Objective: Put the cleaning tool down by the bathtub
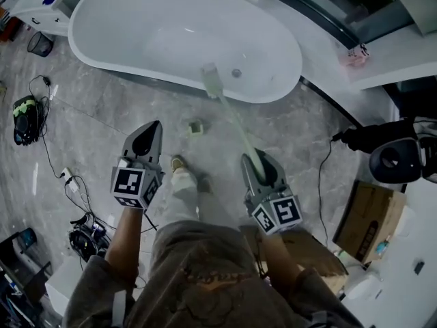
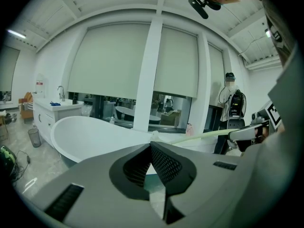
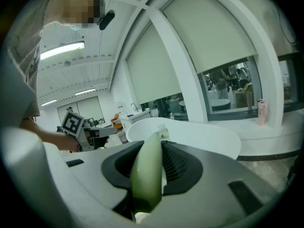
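Brush (image 1: 231,111) is gripped by its pale green handle in the right tool (image 1: 259,164), its white head seen against the bathtub's (image 1: 123,19) near rim. Left tool (image 1: 146,141) is clenched empty.

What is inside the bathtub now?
Only the drain shows in the bathtub. The cleaning tool's head covers a small part of its near wall.
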`<state>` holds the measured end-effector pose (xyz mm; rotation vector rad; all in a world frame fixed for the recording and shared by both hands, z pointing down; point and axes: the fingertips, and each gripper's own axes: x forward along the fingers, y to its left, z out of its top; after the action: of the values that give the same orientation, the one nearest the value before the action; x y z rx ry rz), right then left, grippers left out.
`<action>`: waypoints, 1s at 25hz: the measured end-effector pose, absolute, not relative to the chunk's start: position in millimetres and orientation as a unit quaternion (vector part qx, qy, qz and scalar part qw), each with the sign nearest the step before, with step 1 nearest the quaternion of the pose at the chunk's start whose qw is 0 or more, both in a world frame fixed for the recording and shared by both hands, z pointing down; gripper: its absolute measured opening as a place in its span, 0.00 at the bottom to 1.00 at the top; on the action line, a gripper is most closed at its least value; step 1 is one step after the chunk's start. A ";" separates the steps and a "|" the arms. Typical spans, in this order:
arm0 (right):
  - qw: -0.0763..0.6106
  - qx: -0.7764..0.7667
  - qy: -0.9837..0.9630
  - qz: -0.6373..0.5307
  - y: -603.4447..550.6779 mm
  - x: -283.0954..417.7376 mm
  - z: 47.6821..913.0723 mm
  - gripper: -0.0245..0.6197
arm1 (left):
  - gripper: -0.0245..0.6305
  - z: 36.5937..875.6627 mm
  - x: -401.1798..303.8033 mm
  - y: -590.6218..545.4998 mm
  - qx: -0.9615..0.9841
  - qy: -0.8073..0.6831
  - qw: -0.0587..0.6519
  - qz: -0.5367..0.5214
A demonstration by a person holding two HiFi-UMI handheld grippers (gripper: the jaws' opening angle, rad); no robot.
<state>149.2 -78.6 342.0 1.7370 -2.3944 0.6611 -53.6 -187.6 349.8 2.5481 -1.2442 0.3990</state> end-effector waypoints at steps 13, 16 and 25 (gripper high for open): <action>0.081 0.559 -0.784 0.257 -73.7 126.6 437.2 0.22 | 0.04 438.1 -54.5 -194.2 0.883 -0.431 0.137 0.127; 0.088 0.556 -0.782 0.266 -72.7 119.8 464.7 0.22 | 0.04 463.5 -56.4 -191.5 0.882 -0.429 0.144 0.134; 0.109 0.543 -0.781 0.289 -69.0 99.5 534.1 0.22 | 0.04 523.3 -61.0 -185.9 0.878 -0.426 0.167 0.141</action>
<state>99.5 -69.0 534.1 1.5956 -2.2960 0.8499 -61.0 -185.9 523.3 2.4989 -1.2123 0.4027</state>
